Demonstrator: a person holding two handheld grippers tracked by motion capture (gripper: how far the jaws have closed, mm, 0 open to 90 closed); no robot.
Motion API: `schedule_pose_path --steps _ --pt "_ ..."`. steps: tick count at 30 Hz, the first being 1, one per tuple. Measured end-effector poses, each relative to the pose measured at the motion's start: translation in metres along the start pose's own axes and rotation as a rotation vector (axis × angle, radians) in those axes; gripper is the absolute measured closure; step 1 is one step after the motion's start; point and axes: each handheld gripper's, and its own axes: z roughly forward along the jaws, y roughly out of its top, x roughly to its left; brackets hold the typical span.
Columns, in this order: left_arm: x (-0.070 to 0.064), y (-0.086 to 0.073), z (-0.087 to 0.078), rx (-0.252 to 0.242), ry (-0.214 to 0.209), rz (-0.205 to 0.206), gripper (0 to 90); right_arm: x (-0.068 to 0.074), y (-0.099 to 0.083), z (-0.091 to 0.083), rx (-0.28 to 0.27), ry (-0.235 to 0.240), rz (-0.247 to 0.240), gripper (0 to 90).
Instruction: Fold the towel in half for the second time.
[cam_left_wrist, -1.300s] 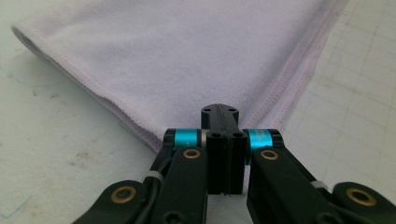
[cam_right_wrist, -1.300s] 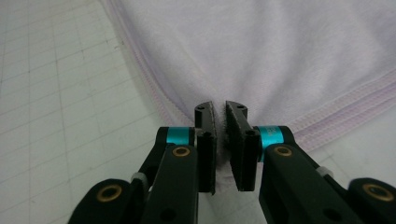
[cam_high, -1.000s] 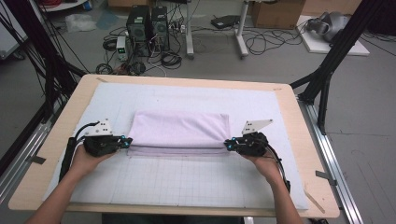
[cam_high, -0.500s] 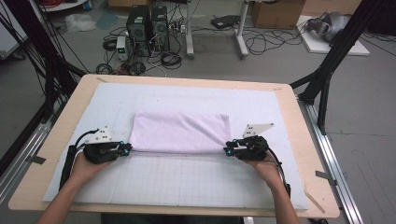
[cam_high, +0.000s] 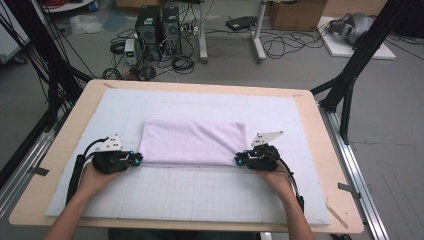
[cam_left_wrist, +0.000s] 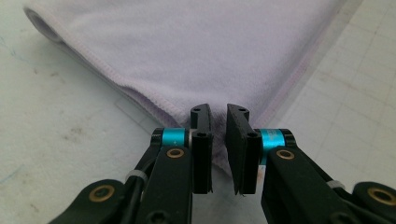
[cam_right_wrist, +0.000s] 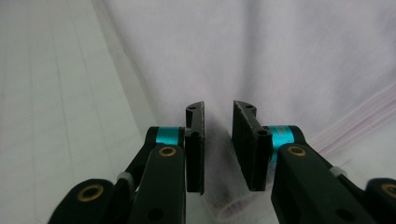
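Observation:
A lilac towel (cam_high: 192, 140) lies folded into a flat rectangle on the white gridded mat (cam_high: 200, 195). My left gripper (cam_high: 137, 159) is at its near left corner and my right gripper (cam_high: 239, 159) at its near right corner. In the left gripper view the jaws (cam_left_wrist: 218, 112) stand a narrow gap apart, with the towel's hemmed corner (cam_left_wrist: 196, 46) lying between and under them. In the right gripper view the jaws (cam_right_wrist: 218, 109) are a little wider apart over the towel's edge (cam_right_wrist: 261, 51). The cloth looks slack on the mat.
The mat covers most of a wooden table (cam_high: 65, 130). Black frame posts (cam_high: 350, 80) rise at both sides. Computers and cables (cam_high: 160, 25) sit on the floor beyond the far edge. Bare mat stretches in front of and behind the towel.
The towel's near edge, which showed a lower layer sticking out, now lies even and flat. Both grippers dropped slightly toward the mat at the corners.

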Motion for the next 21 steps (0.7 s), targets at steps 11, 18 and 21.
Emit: schedule_pose_path --steps 11,18,21 --pt "-0.001 0.002 -0.01 -0.049 0.0 -0.011 70.8 0.007 0.003 -0.011 -0.054 -0.022 0.002 60.9" --pt "-0.01 0.005 -0.023 -0.087 0.018 -0.013 58.8 0.017 0.0 -0.033 -0.162 -0.099 0.003 46.2" --pt "-0.014 0.003 -0.03 -0.099 0.027 -0.019 55.4 0.021 -0.004 -0.043 -0.183 -0.12 0.005 41.9"
